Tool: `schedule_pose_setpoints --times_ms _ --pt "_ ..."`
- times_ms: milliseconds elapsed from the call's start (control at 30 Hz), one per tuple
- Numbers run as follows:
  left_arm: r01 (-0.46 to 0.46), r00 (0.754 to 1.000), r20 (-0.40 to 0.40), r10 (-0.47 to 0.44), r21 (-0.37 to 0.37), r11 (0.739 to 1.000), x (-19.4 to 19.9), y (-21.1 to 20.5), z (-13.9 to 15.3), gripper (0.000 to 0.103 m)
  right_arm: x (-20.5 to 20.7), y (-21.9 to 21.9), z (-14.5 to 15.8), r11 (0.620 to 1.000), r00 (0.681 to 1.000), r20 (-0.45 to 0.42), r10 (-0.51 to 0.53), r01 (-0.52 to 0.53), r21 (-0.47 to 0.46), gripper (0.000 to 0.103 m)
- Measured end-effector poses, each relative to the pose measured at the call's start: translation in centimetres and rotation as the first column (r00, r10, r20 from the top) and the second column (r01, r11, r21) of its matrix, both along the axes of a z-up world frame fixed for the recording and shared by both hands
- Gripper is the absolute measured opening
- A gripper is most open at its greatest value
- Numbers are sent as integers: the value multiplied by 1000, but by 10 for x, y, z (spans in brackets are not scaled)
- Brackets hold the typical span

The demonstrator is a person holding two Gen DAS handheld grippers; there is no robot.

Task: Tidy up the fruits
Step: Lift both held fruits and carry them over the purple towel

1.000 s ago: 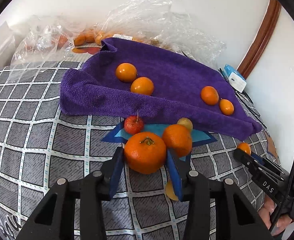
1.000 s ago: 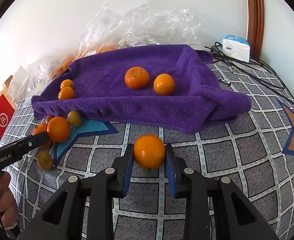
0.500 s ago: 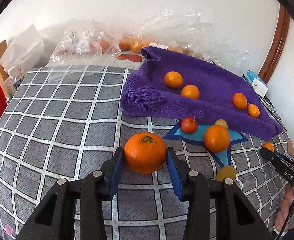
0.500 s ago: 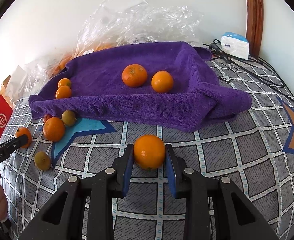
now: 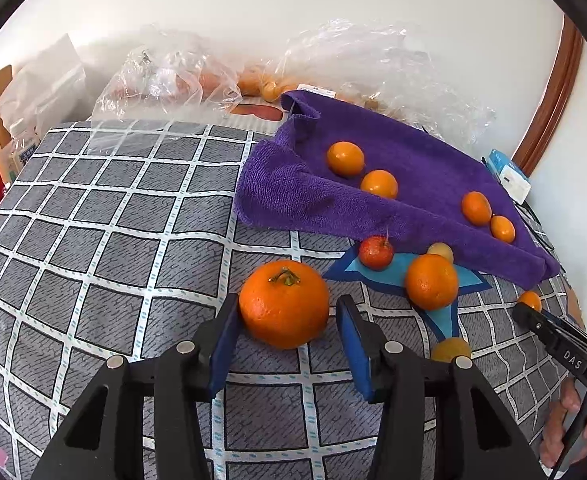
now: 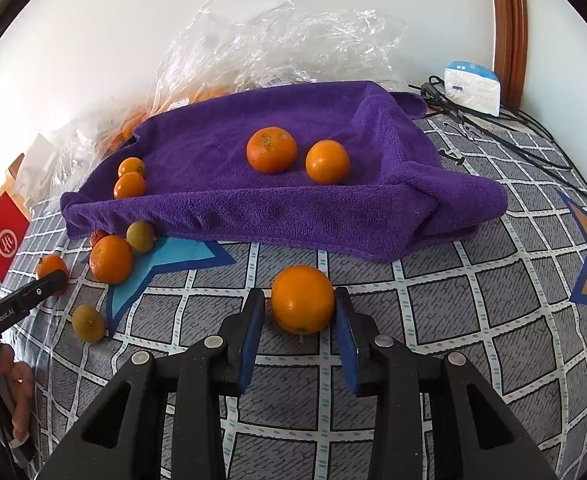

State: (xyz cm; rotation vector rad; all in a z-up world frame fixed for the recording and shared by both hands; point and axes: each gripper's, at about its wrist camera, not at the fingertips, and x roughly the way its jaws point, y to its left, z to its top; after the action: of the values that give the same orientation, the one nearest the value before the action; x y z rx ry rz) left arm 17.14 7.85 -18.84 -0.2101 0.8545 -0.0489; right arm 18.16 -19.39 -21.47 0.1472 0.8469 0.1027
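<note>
Orange fruit sits between each opening pair of jaws, the left gripper [image 5: 285, 320] around a stemmed mandarin [image 5: 284, 304] and the right gripper [image 6: 298, 316] around a smooth orange [image 6: 302, 299], pads just off both.

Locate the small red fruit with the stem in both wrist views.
Left wrist: the red fruit sits right of centre, at the purple towel's near edge.
Right wrist: far left, mostly hidden behind an orange.
Shared landmark: the blue star.
</note>
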Motion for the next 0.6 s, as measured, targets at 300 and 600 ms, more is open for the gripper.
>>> schedule_pose_setpoints --times_ms 300,600 --pt "-10 1000 9 10 -54 998 -2 7 -2 47 0 8 0 999 1000 -3 27 -27 -35 46" --pt "-15 1000 13 16 -62 998 -3 8 -2 47 0 6 1 999 1000 -3 23 -23 -24 43"
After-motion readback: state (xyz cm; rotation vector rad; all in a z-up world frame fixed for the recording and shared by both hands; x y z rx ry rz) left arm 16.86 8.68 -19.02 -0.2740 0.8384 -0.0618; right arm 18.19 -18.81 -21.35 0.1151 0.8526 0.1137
